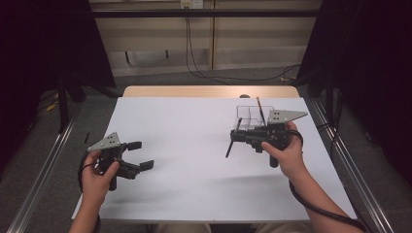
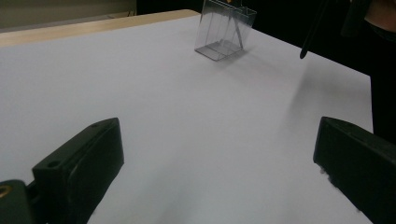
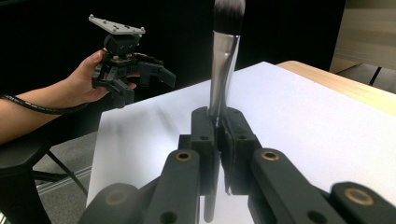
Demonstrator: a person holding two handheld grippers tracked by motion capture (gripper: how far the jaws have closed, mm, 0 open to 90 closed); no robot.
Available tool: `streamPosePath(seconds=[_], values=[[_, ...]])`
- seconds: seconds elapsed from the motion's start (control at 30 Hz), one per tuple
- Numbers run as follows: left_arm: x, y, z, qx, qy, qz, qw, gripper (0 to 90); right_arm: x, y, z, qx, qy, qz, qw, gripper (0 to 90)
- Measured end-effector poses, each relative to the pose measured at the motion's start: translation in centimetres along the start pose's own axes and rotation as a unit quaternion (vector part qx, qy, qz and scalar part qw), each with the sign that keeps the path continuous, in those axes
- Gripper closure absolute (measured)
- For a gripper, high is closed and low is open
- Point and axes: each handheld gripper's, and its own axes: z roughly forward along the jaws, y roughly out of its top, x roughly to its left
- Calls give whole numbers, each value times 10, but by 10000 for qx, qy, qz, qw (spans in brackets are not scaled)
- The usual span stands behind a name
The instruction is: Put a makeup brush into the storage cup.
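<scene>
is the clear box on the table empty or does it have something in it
Not empty: the clear box holds one thin dark stick, leaning and poking above its rim; the rest looks bare.

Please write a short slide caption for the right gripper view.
Right claw shut on a makeup brush above the white table; left claw open.

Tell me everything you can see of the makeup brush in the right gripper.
The makeup brush is slim, with a shiny metal-looking ferrule, a dark soft bristle tuft and a dark handle. It is clamped by the right gripper, whose jaws are shut on it just below the ferrule. In the high view it hangs slanted above the white table, touching nothing else, near the clear plastic holder.
</scene>
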Motion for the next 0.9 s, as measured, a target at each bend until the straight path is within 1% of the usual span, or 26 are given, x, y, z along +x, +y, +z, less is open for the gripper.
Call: streamPosePath(seconds=[0.07,0.17,0.2,0.27,0.33,0.43,0.47,0.63,0.7,0.73,0.83,0.87,0.9], values=[[0,-1,-1,-2,24,-18,10000,17,0,0,0,1,-3,1,10000,840],[1,-1,-2,24,50,17,10000,17,-1,1,-1,-8,-7,0,10000,840],[0,-2,-2,6,87,10,10000,17,-1,1,-2,-3,-17,-2,10000,840],[1,-3,-4,45,133,34,9999,17,-2,1,-2,0,-23,2,10000,840],[1,-4,-5,10,146,31,9999,17,-3,0,-3,-16,-43,5,10000,840],[0,-5,-5,34,148,31,9999,17,-4,1,-4,-12,-55,17,10000,840],[0,-6,-5,68,172,71,9998,17,-4,1,-4,-7,-50,17,10000,840],[0,-7,-3,69,164,68,9998,17,-4,2,-5,-9,-69,4,10000,840],[0,-8,-3,55,150,68,9998,17,-6,3,-6,24,-110,2,9999,840],[0,-8,-2,86,156,82,9998,17,-7,3,-6,33,-120,14,9999,840],[-1,-8,0,64,127,88,9999,17,-9,3,-7,10,-151,29,9999,840],[-1,-7,0,120,154,133,9997,17,-10,3,-8,12,-162,32,9999,840],[-1,-7,0,120,154,133,9997,17,-10,3,-8,12,-175,40,9998,840]])
